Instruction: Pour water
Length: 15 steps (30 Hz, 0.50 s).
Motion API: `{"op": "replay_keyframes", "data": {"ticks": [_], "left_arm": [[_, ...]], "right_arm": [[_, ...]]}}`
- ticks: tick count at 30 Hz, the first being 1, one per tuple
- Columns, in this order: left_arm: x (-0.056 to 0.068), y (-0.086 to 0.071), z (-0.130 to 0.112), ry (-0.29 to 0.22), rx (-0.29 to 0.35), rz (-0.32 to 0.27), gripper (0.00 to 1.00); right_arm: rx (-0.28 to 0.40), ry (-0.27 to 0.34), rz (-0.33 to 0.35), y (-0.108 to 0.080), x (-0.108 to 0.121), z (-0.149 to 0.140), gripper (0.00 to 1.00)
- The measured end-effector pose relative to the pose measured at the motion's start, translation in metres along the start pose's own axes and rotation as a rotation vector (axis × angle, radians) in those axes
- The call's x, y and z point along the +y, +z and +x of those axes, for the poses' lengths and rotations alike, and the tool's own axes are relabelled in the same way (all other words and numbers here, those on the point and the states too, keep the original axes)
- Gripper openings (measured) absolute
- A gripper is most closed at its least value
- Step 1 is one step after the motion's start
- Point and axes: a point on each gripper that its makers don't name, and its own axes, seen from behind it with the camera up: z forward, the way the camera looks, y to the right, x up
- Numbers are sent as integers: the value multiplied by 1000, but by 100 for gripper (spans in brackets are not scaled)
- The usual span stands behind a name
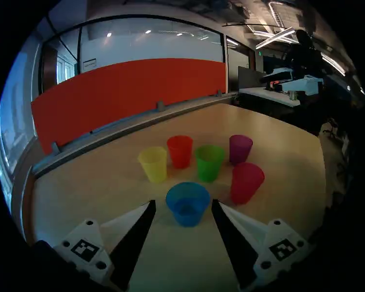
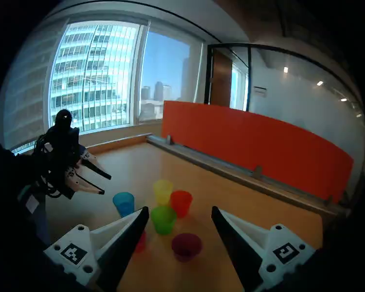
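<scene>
Your left gripper (image 1: 183,202) is spread wide. The blue cup (image 1: 187,204) stands upright on the table (image 1: 100,187) between its fingers, and neither finger touches it, so you are lined up on the cup but not holding it. It looks like the natural one to pour from: it sits nearest you, out in front of the cluster, where the fingers can slide round it without knocking a neighbour.

The red cup (image 1: 246,182) stands just beside your right-hand finger, so mind it as you close. Behind, the yellow cup (image 1: 153,164), orange cup (image 1: 179,151), green cup (image 1: 209,162) and purple cup (image 1: 240,148) stand upright in a loose arc, mouths up and ready to receive.

Your right gripper (image 2: 178,210) is also released, with nothing in it. It hangs above the cluster on the green and purple side, probably placed to steady or take a receiving cup.

The blue cup's bottom looks darker, but I can't be sure there is water in it.
</scene>
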Motion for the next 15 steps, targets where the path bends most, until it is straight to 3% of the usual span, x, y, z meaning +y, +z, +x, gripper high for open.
{"op": "replay_keyframes", "data": {"ticks": [15], "left_arm": [[3, 23, -32, 28, -94, -10, 85]], "right_arm": [[-7, -4, 16, 11, -1, -2, 100]]}}
